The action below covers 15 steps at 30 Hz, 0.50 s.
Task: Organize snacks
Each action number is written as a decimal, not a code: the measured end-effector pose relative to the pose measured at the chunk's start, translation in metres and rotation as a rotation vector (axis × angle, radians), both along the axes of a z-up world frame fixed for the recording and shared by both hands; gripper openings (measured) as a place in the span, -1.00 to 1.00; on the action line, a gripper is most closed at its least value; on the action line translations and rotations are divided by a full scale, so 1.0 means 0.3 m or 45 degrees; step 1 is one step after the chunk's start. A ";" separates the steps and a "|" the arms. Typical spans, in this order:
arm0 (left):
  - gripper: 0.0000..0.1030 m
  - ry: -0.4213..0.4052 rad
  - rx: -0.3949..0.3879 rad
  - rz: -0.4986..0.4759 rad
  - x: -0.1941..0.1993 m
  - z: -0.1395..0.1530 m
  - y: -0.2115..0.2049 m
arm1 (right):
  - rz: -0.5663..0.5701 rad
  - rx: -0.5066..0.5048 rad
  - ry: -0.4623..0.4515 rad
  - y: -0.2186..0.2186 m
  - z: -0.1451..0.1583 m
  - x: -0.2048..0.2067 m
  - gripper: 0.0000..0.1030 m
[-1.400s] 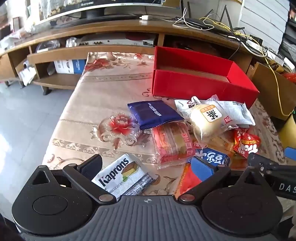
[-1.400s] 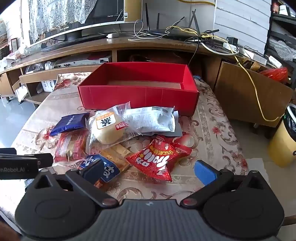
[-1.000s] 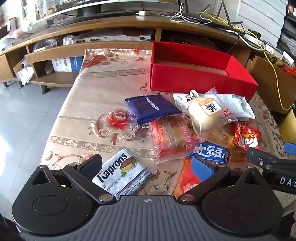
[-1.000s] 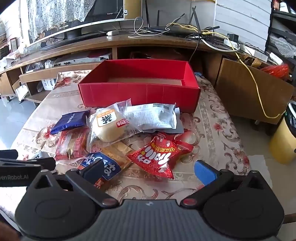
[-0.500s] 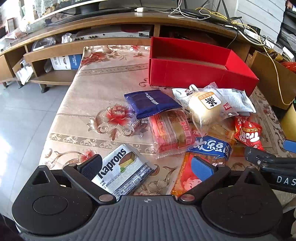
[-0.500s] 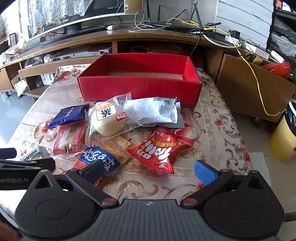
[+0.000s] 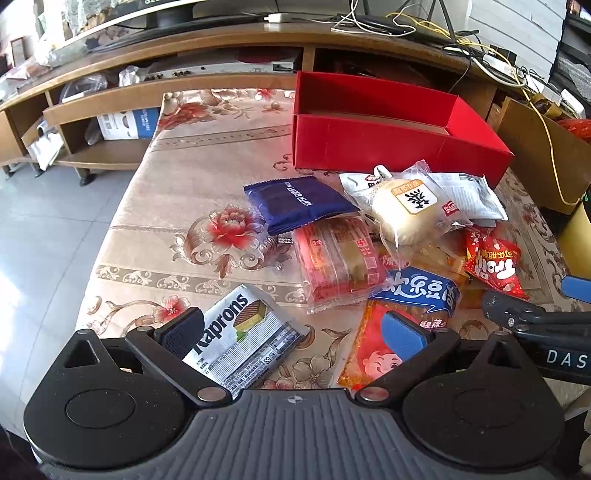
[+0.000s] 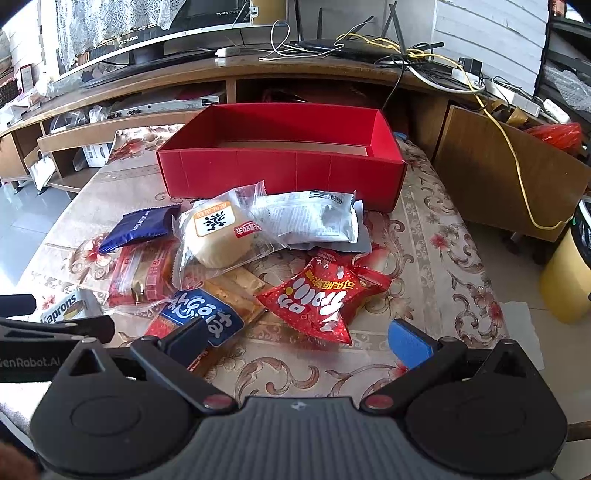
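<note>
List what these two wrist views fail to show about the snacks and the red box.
- Red cardboard box: most of its floor is hidden behind its front wall in both views.
- Orange cartoon-print packet: partly covered by the left gripper finger in the left view.
- Golden-brown clear-wrapped snack: buried under the round bun packet, label unreadable.
- Silver Kaprons wafer pack: cut off by the left gripper in the right view.

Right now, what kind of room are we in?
Probably a living room in a home. A TV stands on a long wooden media stand with a tangle of cables, and a table with a flowery cloth holds snack packets.
</note>
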<state>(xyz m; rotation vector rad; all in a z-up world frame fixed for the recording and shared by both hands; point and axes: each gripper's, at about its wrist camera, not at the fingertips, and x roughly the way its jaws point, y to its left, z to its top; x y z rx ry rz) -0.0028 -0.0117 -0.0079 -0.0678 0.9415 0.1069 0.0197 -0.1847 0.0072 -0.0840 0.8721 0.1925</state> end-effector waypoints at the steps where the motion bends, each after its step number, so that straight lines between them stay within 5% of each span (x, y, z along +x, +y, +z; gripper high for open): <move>1: 1.00 0.000 -0.001 -0.001 0.000 0.000 0.000 | 0.000 0.000 0.001 0.000 0.000 0.000 1.00; 15: 1.00 0.004 -0.005 -0.006 0.000 -0.003 -0.002 | -0.003 0.004 0.008 0.001 -0.003 0.003 1.00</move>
